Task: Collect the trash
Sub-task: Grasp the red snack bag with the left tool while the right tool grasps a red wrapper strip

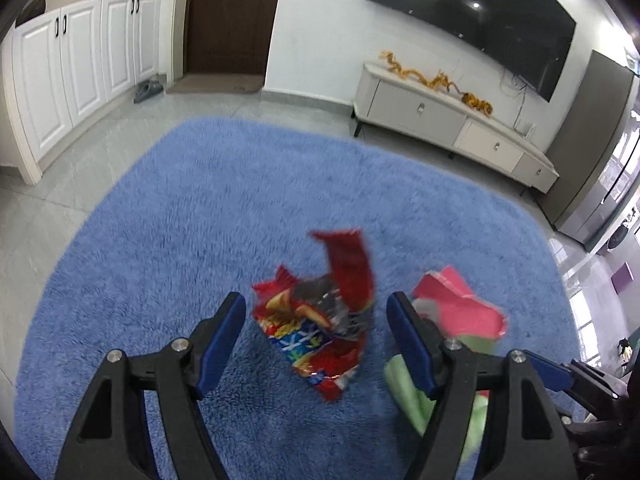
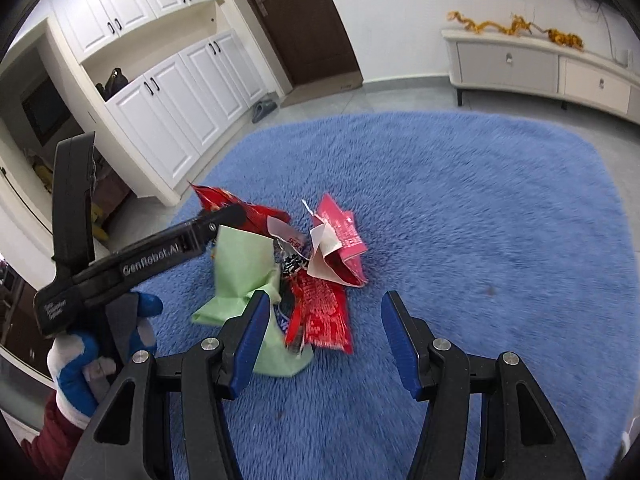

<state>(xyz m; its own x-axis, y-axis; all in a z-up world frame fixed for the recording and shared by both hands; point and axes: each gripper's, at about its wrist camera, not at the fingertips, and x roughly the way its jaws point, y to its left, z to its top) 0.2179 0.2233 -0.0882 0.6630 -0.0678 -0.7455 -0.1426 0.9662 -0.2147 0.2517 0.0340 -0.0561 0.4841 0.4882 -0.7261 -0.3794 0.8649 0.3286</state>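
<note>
A pile of trash lies on a blue shaggy rug (image 1: 208,208). In the left wrist view a crumpled red snack bag (image 1: 320,320) sits between the open fingers of my left gripper (image 1: 316,312), with a pink wrapper (image 1: 460,304) and green paper (image 1: 408,392) to its right. In the right wrist view my right gripper (image 2: 324,312) is open over the pile: green paper (image 2: 240,264), a red wrapper (image 2: 324,312), a pink wrapper (image 2: 340,240) and the red snack bag (image 2: 232,204). The left gripper's body (image 2: 132,264) reaches in from the left, held by a gloved hand (image 2: 84,364).
White cabinets (image 1: 72,68) line the left wall beside a brown door (image 1: 232,16). A low white TV stand (image 1: 452,120) with orange decoration stands under a wall TV (image 1: 480,16). A grey slipper (image 1: 148,88) lies on the tiled floor.
</note>
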